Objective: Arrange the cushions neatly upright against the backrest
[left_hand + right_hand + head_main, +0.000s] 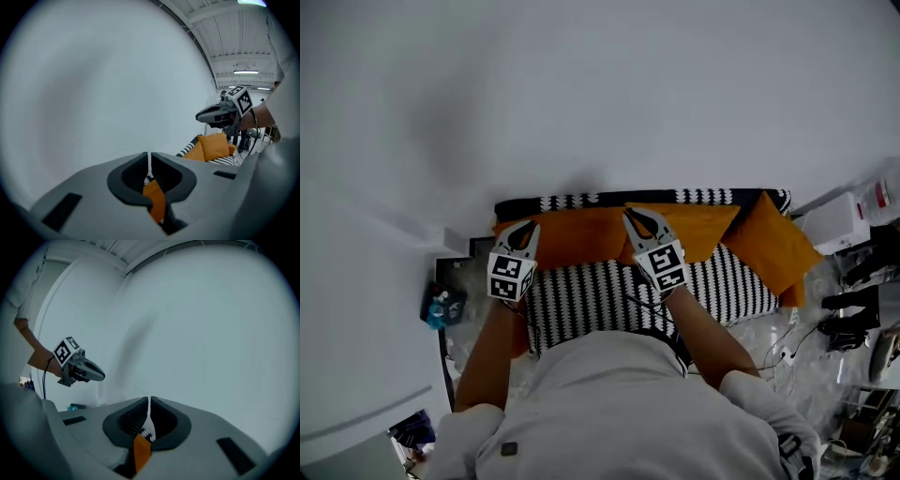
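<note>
Tongs both clenched, empty: left tongs point(524, 229) and right tongs point(637, 218) hover over orange cushions point(581, 234) on striped sofa point(609, 291); tilted cushion point(778, 244) at 3 o'clock.

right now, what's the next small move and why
Probably swing the right gripper, shut and empty, over to the tilted cushion at the right end of the sofa; the other cushions already stand against the backrest.

Orange cushions point(567, 234) stand against the striped backrest point(581, 201), the rightmost one point(780, 246) angled.
</note>
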{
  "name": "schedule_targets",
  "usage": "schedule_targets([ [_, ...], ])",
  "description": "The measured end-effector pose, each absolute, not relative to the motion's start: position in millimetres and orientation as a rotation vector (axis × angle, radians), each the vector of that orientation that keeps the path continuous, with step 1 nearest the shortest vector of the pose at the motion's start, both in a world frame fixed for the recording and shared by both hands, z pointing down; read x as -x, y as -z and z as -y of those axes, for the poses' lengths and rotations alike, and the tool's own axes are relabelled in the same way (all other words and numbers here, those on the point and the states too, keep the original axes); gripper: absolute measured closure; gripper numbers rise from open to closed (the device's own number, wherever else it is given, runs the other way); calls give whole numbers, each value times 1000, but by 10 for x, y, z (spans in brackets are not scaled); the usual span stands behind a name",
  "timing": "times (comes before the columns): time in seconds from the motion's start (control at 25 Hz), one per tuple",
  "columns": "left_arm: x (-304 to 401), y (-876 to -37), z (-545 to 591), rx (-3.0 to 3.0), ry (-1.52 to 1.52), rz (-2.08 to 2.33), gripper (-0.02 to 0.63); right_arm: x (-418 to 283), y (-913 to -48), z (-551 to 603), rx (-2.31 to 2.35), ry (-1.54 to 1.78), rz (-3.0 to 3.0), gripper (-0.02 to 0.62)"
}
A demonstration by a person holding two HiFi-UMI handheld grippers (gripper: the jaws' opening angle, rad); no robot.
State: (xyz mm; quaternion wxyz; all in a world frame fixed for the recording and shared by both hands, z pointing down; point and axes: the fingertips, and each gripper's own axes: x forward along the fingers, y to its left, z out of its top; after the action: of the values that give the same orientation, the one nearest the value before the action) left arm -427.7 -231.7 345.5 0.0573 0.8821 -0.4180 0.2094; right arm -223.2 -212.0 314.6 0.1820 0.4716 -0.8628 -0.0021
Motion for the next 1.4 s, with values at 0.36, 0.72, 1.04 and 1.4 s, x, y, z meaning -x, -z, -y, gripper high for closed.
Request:
schedule_targets([
  [0.36,3996,-3267,2334,-2706,-543,1232,595,1980,-2906,2094,-1425,36,2417,568],
  [0.72,3064,-3256,2308,-2843,-529,1002,597,1176,-2932,1665,-1621,-9,2288,568],
  [1.04,1729,-3163,1790,-2970,-520,707,597,66,-2835,760,-1858,-65,2115,568],
  [1.4,-22,-3034,748,-3055,-528,453,597,-1465,-2709,-579,-2057,-89,1968,568],
])
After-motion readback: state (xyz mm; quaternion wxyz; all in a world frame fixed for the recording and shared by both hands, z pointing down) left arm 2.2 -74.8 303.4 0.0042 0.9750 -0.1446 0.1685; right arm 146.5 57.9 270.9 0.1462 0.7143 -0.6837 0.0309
